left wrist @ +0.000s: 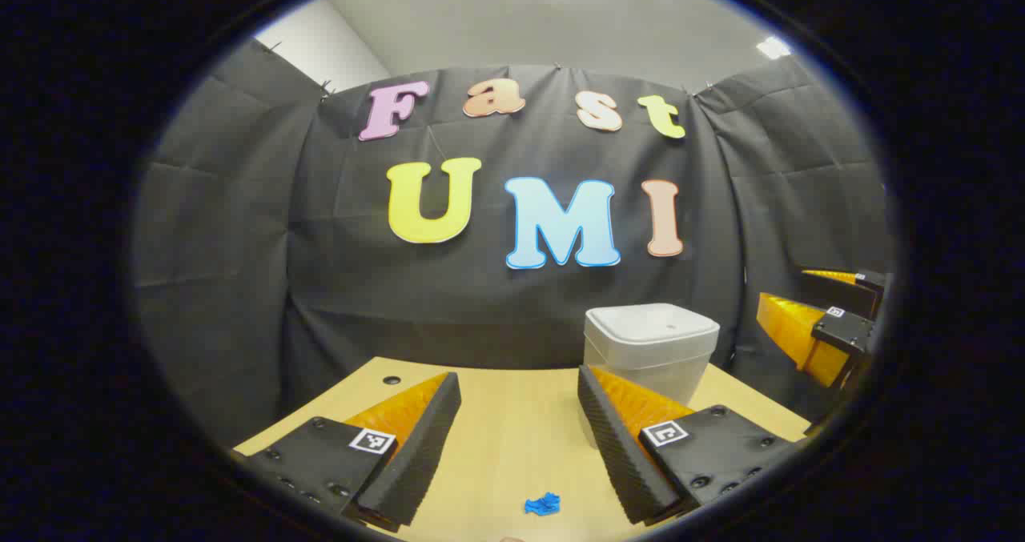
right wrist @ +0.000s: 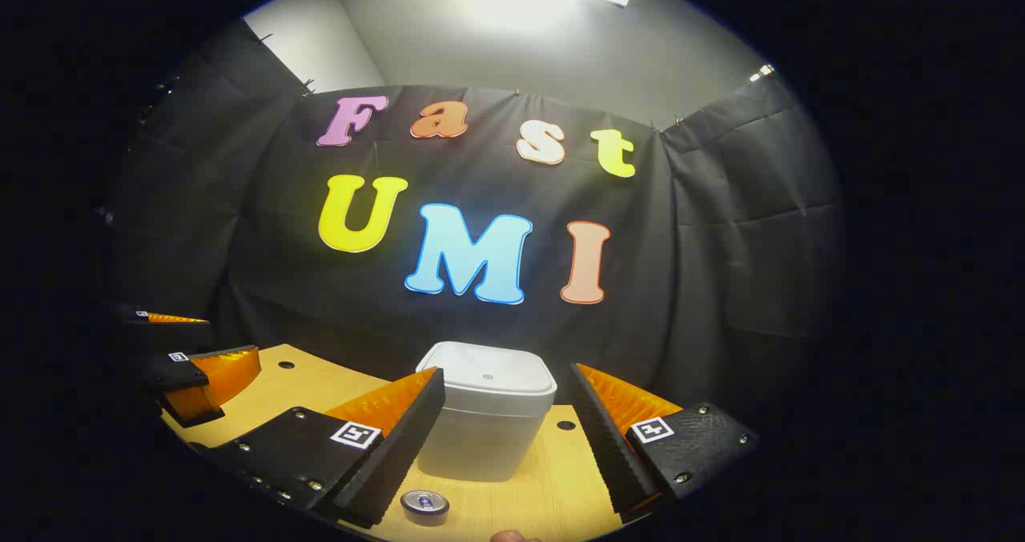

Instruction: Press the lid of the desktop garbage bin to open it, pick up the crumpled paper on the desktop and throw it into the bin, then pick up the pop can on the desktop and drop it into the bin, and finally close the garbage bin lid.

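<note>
In the left gripper view my left gripper [left wrist: 519, 446] is spread wide with nothing between its fingers, hanging above the wooden desktop [left wrist: 512, 422]. The garbage bin [left wrist: 650, 350] stands ahead and to the right of it, just beyond the right finger, its lid [left wrist: 653, 323] down flat. A small blue crumpled paper [left wrist: 543, 504] lies on the desktop below the gap between the fingers, close in and slightly toward the right finger. Far to the right, beyond the bin, I see the other gripper's fingers in the air.

In the right gripper view my right gripper [right wrist: 506, 442] is also spread open and empty. The bin [right wrist: 487, 422] sits straight ahead of it, framed between the two fingers but apart from both, lid [right wrist: 488, 377] closed. The pop can [right wrist: 425, 503] stands upright on the desktop [right wrist: 552, 478] nearer to me than the bin, just beside the inner edge of the left finger; I see its top from above. Off to the far left, the left gripper [right wrist: 188, 366] hovers over the desktop edge.
</note>
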Demonstrator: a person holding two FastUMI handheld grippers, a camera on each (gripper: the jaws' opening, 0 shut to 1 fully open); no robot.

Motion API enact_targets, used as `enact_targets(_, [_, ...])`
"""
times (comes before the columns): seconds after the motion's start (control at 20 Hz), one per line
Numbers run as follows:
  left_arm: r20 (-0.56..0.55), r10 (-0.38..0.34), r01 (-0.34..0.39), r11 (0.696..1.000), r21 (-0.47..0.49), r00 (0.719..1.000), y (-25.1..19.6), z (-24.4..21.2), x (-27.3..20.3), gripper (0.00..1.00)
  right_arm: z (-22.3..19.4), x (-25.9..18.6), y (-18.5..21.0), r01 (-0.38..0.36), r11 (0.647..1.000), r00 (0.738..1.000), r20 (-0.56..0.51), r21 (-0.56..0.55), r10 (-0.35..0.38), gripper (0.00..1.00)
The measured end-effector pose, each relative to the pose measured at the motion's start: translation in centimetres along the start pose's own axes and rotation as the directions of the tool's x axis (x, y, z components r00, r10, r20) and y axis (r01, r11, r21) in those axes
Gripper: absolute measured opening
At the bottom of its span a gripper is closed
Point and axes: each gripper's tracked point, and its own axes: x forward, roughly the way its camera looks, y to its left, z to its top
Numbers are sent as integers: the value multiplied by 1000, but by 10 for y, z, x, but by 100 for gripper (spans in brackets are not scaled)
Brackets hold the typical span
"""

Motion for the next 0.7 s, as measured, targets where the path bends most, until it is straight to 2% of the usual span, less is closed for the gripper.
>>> enact_targets(0.15, [-3, 26, -26, 999, -27, 1000, 8, 0, 2, 100, 1, 14, 2, -28, 1000, 1000, 6, 1, 28, 98])
enact_targets(0.25, [4, 38, -38, 999, -19, 999, 11, 5, 5, 91, 0, 22, -1, -27, 1000, 1000, 4, -6, 27, 98])
enact_targets(0.3, [-2, 37, -37, 999, -16, 999, 11, 3, 7, 99, -1, 25, -4, -19, 1000, 1000, 7, -8, 19, 98])
enact_targets(0.45, [4, 55, -55, 998, -3, 998, 21, 9, 13, 93, -1, 33, -7, -4, 1000, 1000, 8, -6, 4, 98])
enact_targets(0.7, [31, 88, -88, 996, 2, 996, 33, 19, 21, 94, -2, 46, -7, -7, 1000, 1000, 12, -15, 7, 98])
